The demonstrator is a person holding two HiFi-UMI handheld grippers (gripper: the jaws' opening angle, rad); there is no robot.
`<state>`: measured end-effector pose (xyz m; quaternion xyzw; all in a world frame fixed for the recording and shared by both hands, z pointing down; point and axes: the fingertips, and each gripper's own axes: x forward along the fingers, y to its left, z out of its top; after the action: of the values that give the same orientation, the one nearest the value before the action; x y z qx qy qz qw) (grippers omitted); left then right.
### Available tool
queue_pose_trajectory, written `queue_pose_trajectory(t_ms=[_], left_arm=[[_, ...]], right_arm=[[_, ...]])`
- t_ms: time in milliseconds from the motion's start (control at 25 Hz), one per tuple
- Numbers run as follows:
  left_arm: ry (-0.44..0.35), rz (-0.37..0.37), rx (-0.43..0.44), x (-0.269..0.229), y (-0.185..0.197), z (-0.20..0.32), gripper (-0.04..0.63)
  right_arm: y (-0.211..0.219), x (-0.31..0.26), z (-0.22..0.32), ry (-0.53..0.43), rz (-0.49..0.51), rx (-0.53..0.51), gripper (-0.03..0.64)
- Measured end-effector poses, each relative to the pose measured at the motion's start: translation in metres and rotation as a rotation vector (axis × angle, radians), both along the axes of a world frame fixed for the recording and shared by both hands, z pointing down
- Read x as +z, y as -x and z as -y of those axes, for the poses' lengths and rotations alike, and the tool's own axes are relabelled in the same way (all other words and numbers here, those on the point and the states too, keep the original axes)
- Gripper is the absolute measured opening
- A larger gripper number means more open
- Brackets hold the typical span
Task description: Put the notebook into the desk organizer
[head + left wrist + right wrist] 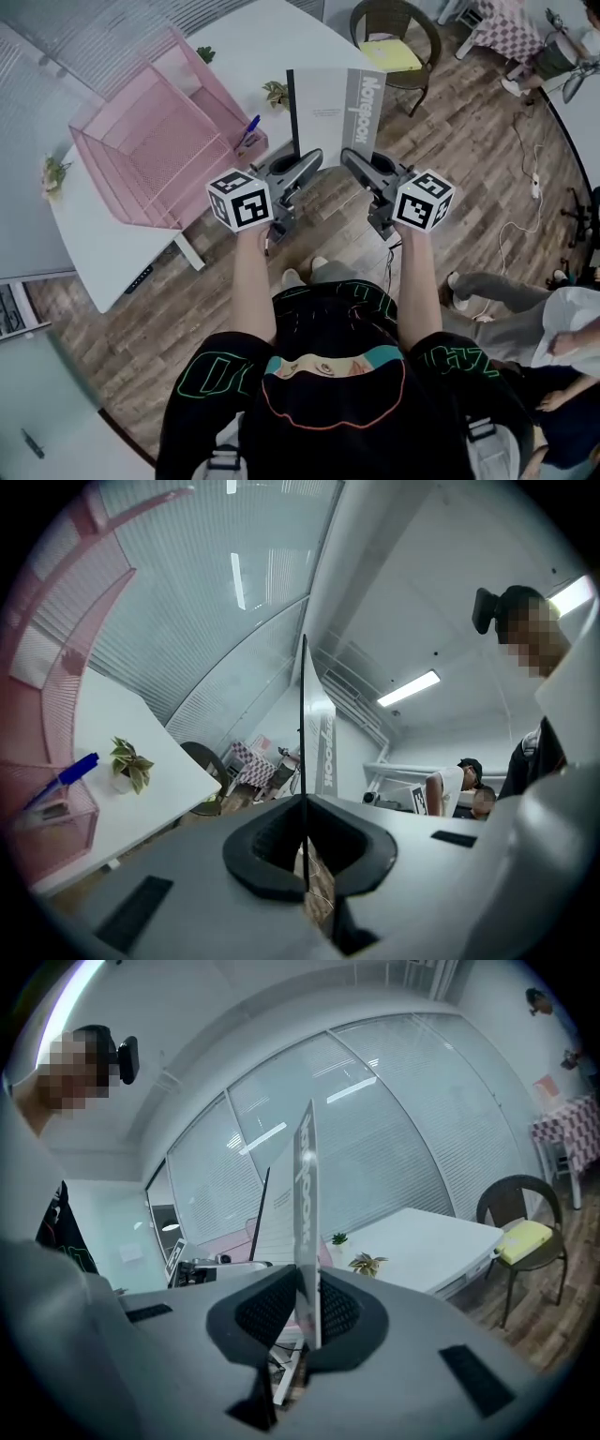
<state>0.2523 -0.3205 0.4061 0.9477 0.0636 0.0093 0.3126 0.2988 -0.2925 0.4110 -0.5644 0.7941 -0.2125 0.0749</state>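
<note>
I hold the grey-and-white notebook (330, 111) by its near edge with both grippers, cover up, over the white table's (246, 45) front edge. My left gripper (313, 157) is shut on its left side and my right gripper (350, 157) on its right side. The left gripper view shows the notebook (304, 719) edge-on as a thin line pinched in the left gripper (305, 844). In the right gripper view the notebook (306, 1180) stands in the shut right gripper (308, 1314). The pink wire desk organizer (150, 142) sits on the table to the left of the notebook, its wall (37, 658) also visible.
A blue pen (249, 128) lies in the organizer's small front tray. Small potted plants (276, 93) stand on the table. A wicker chair (397, 36) with a yellow cushion is beyond the table. People sit at the lower right (525, 300). A cable trails on the wood floor (511, 225).
</note>
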Motion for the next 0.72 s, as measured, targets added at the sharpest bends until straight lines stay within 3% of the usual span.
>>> queue_pose_trajectory(t_ms=[320,720], left_arm=[[0.06,0.044,-0.16,0.021,0.037,0.006,0.005],[0.149,0.08,-0.382,0.062,0.112,0.001,0.005]], right_arm=[[0.033,0.021,0.014,0.055,0.037,-0.166,0.015],[0.106,0.063,0.021,0.136,0.07,-0.394,0.015]])
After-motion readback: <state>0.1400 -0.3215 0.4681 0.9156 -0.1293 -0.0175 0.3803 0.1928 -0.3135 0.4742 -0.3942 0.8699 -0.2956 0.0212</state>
